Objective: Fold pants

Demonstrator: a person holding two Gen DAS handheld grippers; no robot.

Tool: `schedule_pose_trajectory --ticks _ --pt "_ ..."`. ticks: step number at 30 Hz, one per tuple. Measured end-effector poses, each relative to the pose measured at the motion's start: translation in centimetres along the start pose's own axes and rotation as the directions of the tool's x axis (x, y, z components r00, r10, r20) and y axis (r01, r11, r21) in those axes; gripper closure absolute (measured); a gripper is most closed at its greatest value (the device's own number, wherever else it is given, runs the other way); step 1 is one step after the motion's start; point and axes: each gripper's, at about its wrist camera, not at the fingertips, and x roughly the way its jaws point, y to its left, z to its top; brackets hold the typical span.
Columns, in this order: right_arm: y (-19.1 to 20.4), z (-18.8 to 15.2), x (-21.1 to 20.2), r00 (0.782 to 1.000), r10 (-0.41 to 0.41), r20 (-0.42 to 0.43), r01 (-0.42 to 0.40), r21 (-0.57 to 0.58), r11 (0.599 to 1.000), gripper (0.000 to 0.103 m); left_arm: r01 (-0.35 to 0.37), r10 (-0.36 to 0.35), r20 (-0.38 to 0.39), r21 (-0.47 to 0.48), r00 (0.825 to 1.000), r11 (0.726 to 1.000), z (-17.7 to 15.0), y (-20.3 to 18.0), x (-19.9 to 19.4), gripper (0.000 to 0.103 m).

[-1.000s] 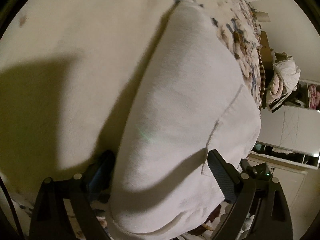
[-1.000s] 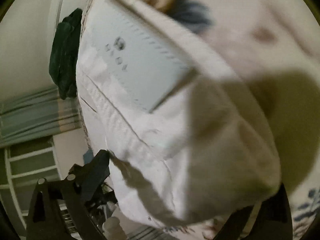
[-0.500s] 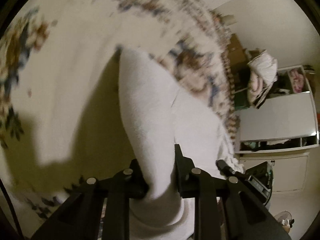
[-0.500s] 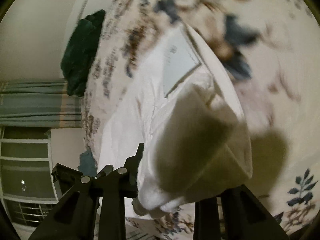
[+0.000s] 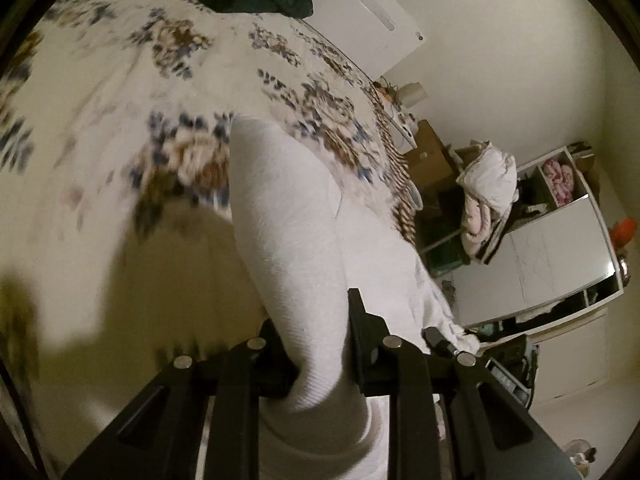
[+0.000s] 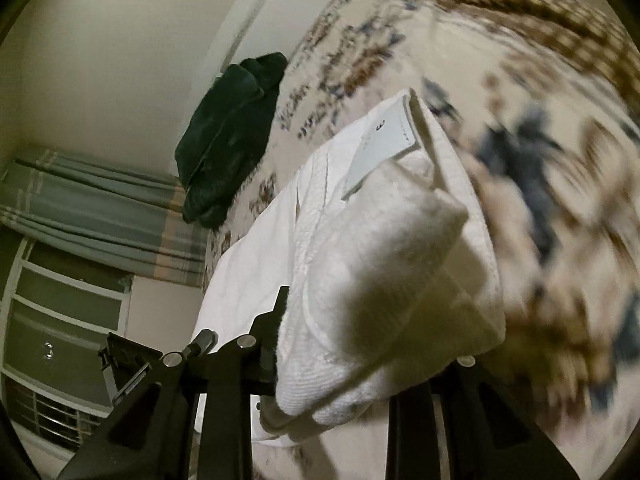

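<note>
Above the floral bed (image 5: 100,92), my left hand-held gripper (image 5: 316,344) and right hand-held gripper (image 6: 360,360) each clamp the white pants (image 5: 288,216), bunched and lifted. Folding appears partway: layers doubled, final fold and laying flat remain.

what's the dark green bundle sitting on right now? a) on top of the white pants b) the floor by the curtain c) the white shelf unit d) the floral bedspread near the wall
d: in the right wrist view the dark green bundle lies on the floral bedspread at its far edge by the wall, apart from the white pants that both grippers pinch.
</note>
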Motion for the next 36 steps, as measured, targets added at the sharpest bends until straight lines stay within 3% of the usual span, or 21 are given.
schedule_pose_trajectory --ticks 4,8,11,12,13,14,15,17,18,20,23,24,29,32,36 --pt "-2.9 3.6 7.7 0.999 -0.035 -0.026 0.035 0.001 0.999 0.075 -0.111 0.114 -0.038 0.08 0.993 0.991 3.9 3.9 6.8 0.083" --pt "-6.6 4.5 13.1 0.986 -0.11 -0.122 0.115 0.035 0.993 0.074 -0.195 0.207 -0.134 0.094 0.969 0.976 3.9 7.7 11.6 0.08" --pt "-7.0 4.0 13.0 0.974 -0.158 -0.164 0.162 0.013 0.987 0.06 -0.25 0.264 -0.149 0.105 0.953 0.963 2.6 8.2 11.4 0.064" --pt "-7.2 3.9 12.8 0.965 -0.187 -0.187 0.192 0.012 0.981 0.052 -0.275 0.288 -0.149 0.101 0.946 0.956 2.3 8.2 11.1 0.06" --pt "-7.3 3.9 12.5 0.95 -0.234 -0.205 0.24 0.006 0.971 0.034 -0.302 0.314 -0.158 0.095 0.936 0.949 1.8 8.1 10.8 0.05" --pt "-7.1 3.9 12.3 0.935 -0.283 -0.216 0.286 -0.017 0.958 0.025 -0.335 0.348 -0.167 0.101 0.922 0.937 1.2 7.7 10.5 0.039" --pt "-6.4 3.9 12.0 0.916 -0.335 -0.22 0.329 -0.063 0.942 0.012 -0.385 0.403 -0.162 0.129 0.901 0.914 0.6 7.1 10.2 0.036" --pt "-4.8 3.5 11.9 0.855 -0.482 -0.192 0.446 -0.203 0.872 0.009 -0.454 0.479 -0.135 0.179 0.867 0.873 -0.2 5.7 9.5 0.022" --pt "-3.5 3.1 11.6 0.821 -0.549 -0.157 0.497 -0.277 0.822 0.008 -0.505 0.534 -0.109 0.214 0.839 0.836 -0.8 4.7 9.0 0.018" --pt "-0.8 2.6 10.9 0.745 -0.665 -0.048 0.597 -0.398 0.697 0.007 -0.565 0.594 -0.06 0.245 0.803 0.788 -1.4 3.3 8.1 0.008" --pt "2.2 1.5 9.9 0.661 -0.746 0.074 0.679 -0.481 0.554 0.006 -0.612 0.639 -0.031 0.253 0.769 0.749 -2.0 1.6 6.6 0.003" --pt "2.9 1.2 9.6 0.645 -0.759 0.088 0.692 -0.489 0.531 0.006 -0.619 0.645 -0.032 0.247 0.763 0.745 -2.2 0.9 6.0 0.003" --pt "6.3 -0.6 6.0 0.608 -0.782 0.135 0.722 -0.503 0.475 0.006 -0.651 0.669 0.011 0.244 0.743 0.719 -2.0 -2.5 3.2 0.003" --pt "9.5 -1.6 2.5 0.608 -0.778 0.16 0.728 -0.503 0.466 0.006 -0.66 0.672 0.041 0.243 0.739 0.711 -2.1 -5.1 0.4 0.003" --pt "14.7 -2.9 -2.6 0.618 -0.758 0.211 0.731 -0.509 0.454 0.006 -0.657 0.658 0.087 0.242 0.748 0.714 -2.8 -9.6 -4.4 0.003"
